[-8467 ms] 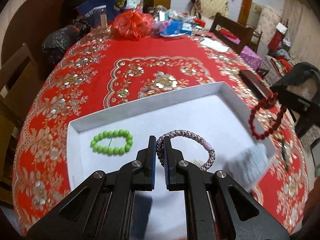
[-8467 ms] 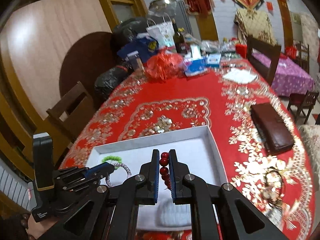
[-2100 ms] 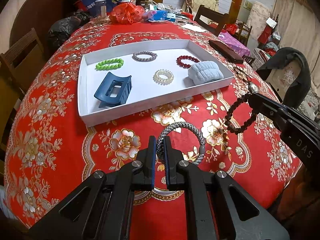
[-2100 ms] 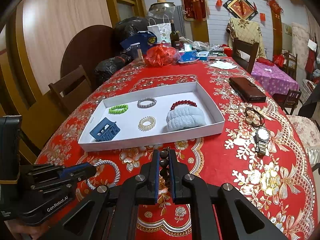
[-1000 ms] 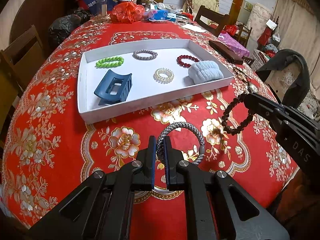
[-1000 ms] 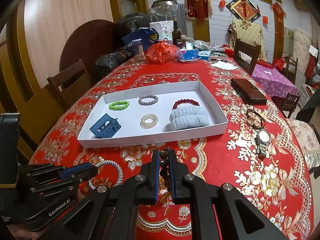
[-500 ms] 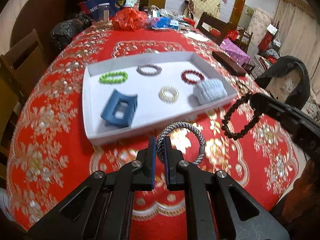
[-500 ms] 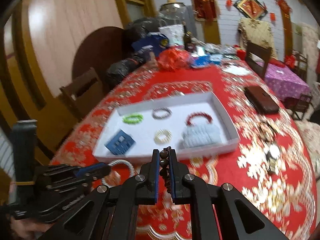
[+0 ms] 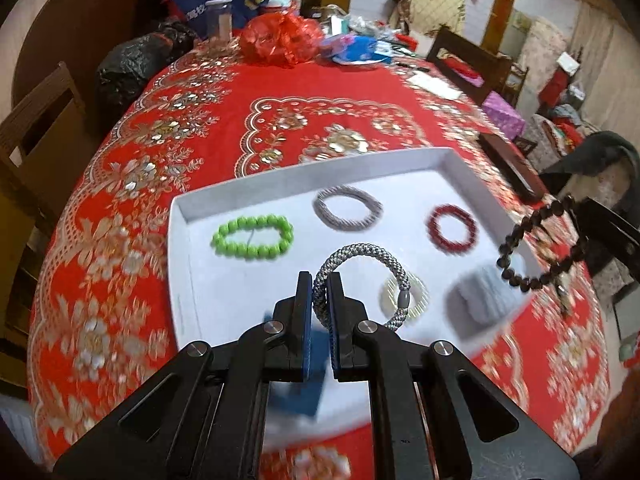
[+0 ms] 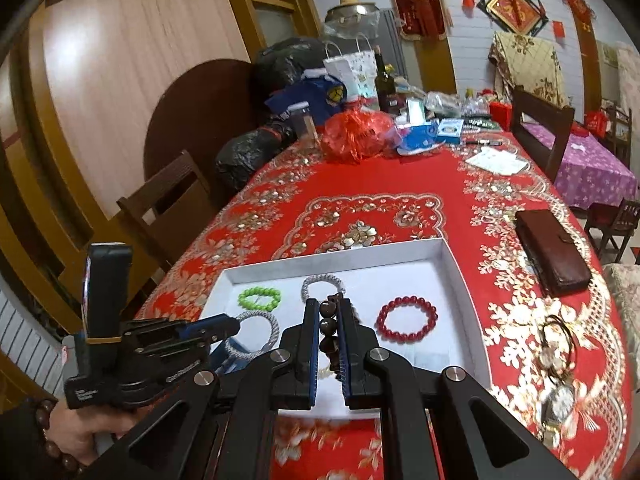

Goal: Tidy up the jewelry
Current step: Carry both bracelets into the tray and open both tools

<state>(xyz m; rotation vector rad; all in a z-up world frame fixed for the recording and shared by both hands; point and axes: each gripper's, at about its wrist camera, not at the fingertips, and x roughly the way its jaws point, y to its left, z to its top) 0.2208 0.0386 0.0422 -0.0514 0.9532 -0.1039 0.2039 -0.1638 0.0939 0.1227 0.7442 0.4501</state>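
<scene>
My left gripper [image 9: 319, 284] is shut on a grey braided bracelet [image 9: 362, 254] and holds it above the white tray [image 9: 304, 174]. My right gripper [image 10: 329, 308] is shut on a dark brown bead bracelet [image 10: 329, 326], also above the tray [image 10: 456, 276]; it shows at the right of the left wrist view [image 9: 536, 248]. In the tray lie a green bead bracelet [image 9: 253, 236], a grey bracelet [image 9: 347, 208], a red bead bracelet [image 9: 453, 226], a pale coil hair tie [image 9: 416, 294], a light blue scrunchie [image 9: 486, 296] and a blue claw clip [image 9: 298, 396], mostly hidden by my fingers.
The table has a red floral cloth [image 9: 168, 140]. A brown wallet [image 10: 550, 252], a watch [image 10: 558, 406] and dark rings [image 10: 556, 344] lie right of the tray. Bags, a bottle [image 10: 384, 80] and boxes crowd the far end. Wooden chairs [image 10: 168, 204] stand at the left.
Both grippers have moved forward from the table's near edge to above the tray, each still holding its bracelet.
</scene>
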